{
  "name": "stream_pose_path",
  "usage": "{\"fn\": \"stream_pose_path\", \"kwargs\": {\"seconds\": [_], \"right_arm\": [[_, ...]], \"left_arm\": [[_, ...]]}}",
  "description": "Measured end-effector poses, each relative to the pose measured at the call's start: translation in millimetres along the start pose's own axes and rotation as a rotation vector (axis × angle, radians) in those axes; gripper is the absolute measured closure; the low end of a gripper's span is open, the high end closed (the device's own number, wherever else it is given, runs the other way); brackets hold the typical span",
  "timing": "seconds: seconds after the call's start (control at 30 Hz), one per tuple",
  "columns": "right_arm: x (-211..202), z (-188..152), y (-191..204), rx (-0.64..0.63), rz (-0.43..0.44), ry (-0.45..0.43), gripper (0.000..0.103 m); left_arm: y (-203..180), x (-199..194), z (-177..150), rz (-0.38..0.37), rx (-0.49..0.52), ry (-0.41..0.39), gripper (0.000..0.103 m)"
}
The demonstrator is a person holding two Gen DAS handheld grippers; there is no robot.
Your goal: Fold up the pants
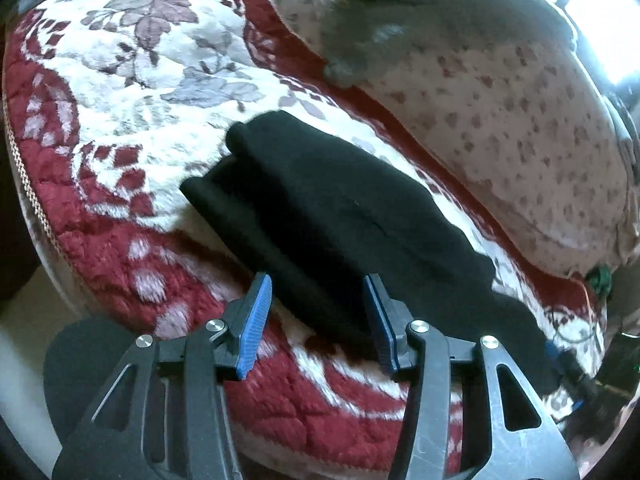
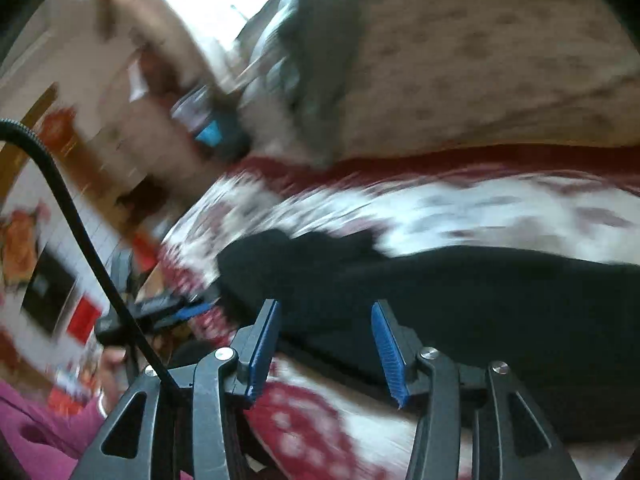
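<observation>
The black pants (image 1: 344, 216) lie folded into a long strip on a red and white floral blanket (image 1: 120, 120). My left gripper (image 1: 318, 282) is open, its blue pads either side of the strip's near edge, holding nothing. In the right wrist view the pants (image 2: 460, 300) stretch to the right. My right gripper (image 2: 326, 306) is open just above the near edge of the pants, empty. That view is blurred by motion. The right gripper also shows in the left wrist view (image 1: 568, 372) at the strip's far end.
A beige spotted cushion (image 1: 520, 128) rises behind the blanket with a grey cloth (image 1: 420, 12) on it. The blanket's edge (image 1: 36, 200) drops off at left. A black cable (image 2: 80, 232) and a person's pink sleeve (image 2: 36, 432) show at left.
</observation>
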State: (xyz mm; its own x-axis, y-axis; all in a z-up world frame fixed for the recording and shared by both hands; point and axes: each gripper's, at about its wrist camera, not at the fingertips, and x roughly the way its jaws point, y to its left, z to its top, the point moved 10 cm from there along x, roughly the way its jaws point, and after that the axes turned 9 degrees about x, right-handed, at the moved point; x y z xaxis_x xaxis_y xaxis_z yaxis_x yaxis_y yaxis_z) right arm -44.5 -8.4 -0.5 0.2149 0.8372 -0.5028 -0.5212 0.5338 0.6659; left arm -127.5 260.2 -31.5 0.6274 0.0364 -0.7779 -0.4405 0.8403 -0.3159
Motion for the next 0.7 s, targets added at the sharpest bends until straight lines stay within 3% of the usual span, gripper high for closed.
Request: {"fn": "stream_pose_path", "kwargs": {"seconds": [0.17,0.3,0.47,0.7], "right_arm": [[77,-22,55,-0.148,0.043,0.102,0.057],[117,-39,72,-0.291,-0.022,0.151,0.057],[133,-49,77,-0.462,-0.115,0.146,0.057],[154,-55,69,-0.573,-0.233,0.158,0.057]], "left_arm": [[13,11,14,-0.015,-0.047,-0.004,0.057],[18,22,26,0.003,-0.037,-0.008,0.057],[24,33,37,0.019,-0.03,-0.025,0.052],[25,45,46,0.017,-0.043,-0.029,0.044]]}}
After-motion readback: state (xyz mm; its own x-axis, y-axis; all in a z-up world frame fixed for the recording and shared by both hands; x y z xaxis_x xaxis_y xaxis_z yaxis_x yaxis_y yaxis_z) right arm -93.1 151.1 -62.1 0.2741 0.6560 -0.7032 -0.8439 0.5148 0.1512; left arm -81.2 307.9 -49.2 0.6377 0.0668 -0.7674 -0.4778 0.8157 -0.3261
